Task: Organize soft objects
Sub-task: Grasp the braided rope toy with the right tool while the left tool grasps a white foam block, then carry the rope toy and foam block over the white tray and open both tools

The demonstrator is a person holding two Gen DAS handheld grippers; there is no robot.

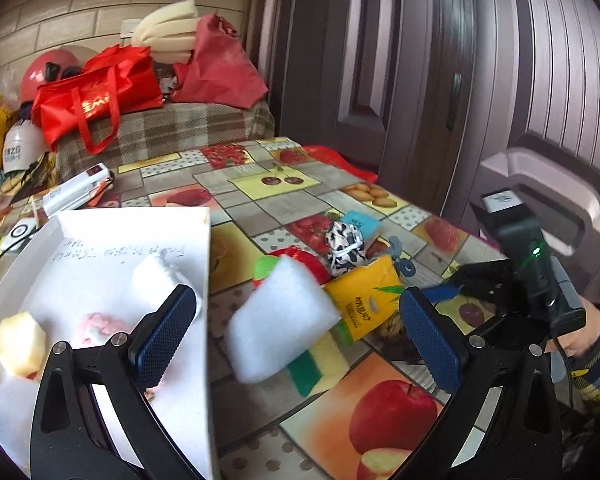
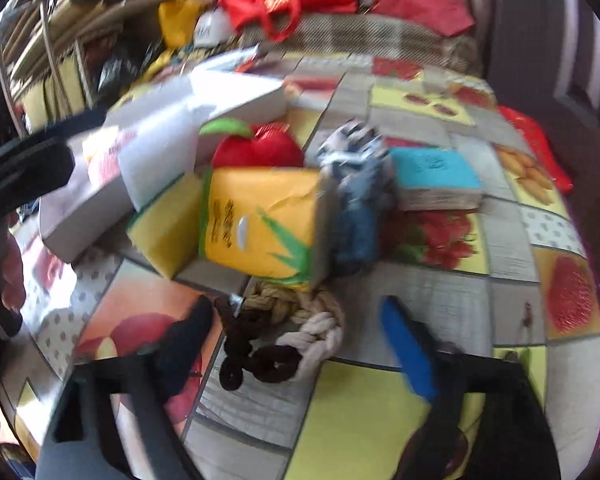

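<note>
left wrist view: left gripper point(image 1: 296, 320) with blue-padded jaws spread wide, nothing clamped. white rectangular foam block point(image 1: 280, 320) seen between the pads, touching neither, just right of the shallow white cardboard box point(image 1: 204, 280); box holding a pale yellow foam chunk point(image 1: 18, 344) and a pink soft piece point(image 1: 98, 324). yellow tissue pack point(image 1: 364, 300) right of the box, beyond the foam.

right wrist view, blurred: right gripper point(image 2: 300, 340) with jaws partly apart, straddling a braided brown-and-white rope toy point(image 2: 292, 340) on the fruit-print tablecloth point(image 2: 420, 296); contact impossible to tell. rope toy well right of the box.

white foam block point(image 1: 282, 320) | tilted | beside white box point(image 1: 100, 280)
</note>
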